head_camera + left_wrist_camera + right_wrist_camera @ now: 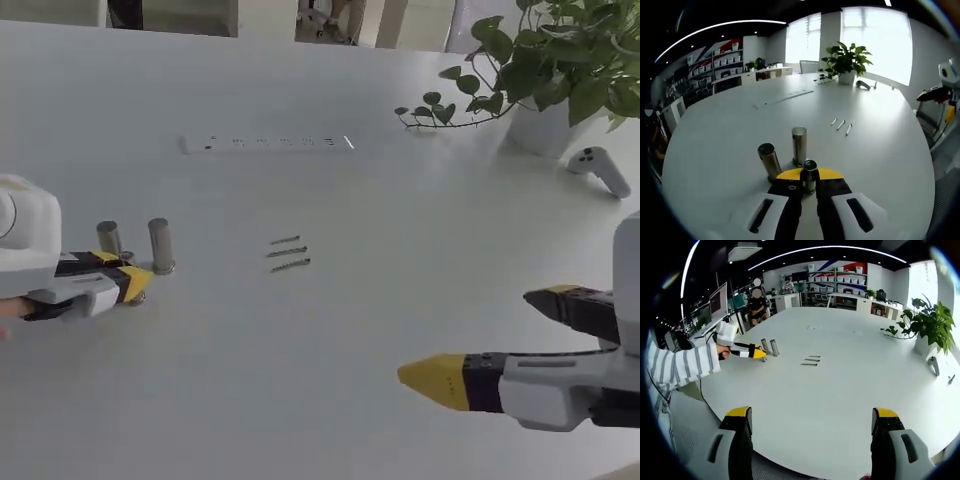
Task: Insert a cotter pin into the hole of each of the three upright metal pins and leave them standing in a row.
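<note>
At left gripper (810, 180), pin (809, 169) seemingly clamped, base hidden.

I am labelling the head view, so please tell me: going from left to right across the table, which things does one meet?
standing metal pins → cotter pins → right tongs, open

- Each metal pin (799, 145) is seen as smooth, glossy steel (reflections are carried).
- The cotter pins (288, 253) are made of thin, duller metal.
- The table (350, 340) is finished smooth, matt white.
- The left gripper (809, 175) is cased in white plastic.
</note>
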`<move>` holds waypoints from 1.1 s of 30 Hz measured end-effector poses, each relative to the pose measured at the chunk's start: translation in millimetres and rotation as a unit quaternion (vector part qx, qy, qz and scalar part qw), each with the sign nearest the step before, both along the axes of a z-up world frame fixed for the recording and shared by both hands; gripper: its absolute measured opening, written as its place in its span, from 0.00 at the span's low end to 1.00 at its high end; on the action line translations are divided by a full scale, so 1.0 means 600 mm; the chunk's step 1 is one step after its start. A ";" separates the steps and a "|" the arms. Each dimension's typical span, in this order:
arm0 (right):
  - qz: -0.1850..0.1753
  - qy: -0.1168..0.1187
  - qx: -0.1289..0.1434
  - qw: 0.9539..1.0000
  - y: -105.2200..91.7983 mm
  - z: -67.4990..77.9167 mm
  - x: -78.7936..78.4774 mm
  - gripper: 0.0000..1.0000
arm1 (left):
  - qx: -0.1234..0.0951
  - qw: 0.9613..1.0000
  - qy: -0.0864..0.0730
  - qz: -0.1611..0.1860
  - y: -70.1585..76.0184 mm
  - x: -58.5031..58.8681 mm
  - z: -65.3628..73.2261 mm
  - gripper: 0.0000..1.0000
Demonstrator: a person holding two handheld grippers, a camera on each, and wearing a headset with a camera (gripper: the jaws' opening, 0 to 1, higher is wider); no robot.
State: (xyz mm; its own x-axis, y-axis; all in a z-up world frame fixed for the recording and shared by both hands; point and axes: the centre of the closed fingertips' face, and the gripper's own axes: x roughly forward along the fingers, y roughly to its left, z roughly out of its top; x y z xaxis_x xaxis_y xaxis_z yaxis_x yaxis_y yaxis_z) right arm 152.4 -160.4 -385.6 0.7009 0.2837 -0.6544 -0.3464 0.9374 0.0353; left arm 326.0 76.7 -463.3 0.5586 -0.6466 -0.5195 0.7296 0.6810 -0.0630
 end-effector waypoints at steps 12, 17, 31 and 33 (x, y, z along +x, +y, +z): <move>-0.017 -0.018 0.019 1.000 -0.002 0.007 0.005 0.98 | -0.037 0.999 -0.004 -0.032 -0.030 -0.038 0.041 0.05; -0.016 -0.020 0.016 1.000 -0.001 0.007 0.004 0.98 | -0.050 0.997 -0.019 -0.060 -0.047 -0.059 0.065 0.05; -0.028 -0.035 0.032 0.998 0.002 0.016 0.009 0.98 | -0.074 0.985 -0.050 -0.150 -0.091 -0.118 0.105 0.05; -0.028 -0.035 0.033 0.998 0.002 0.016 0.010 0.98 | -0.077 0.984 -0.046 -0.157 -0.095 -0.125 0.106 0.05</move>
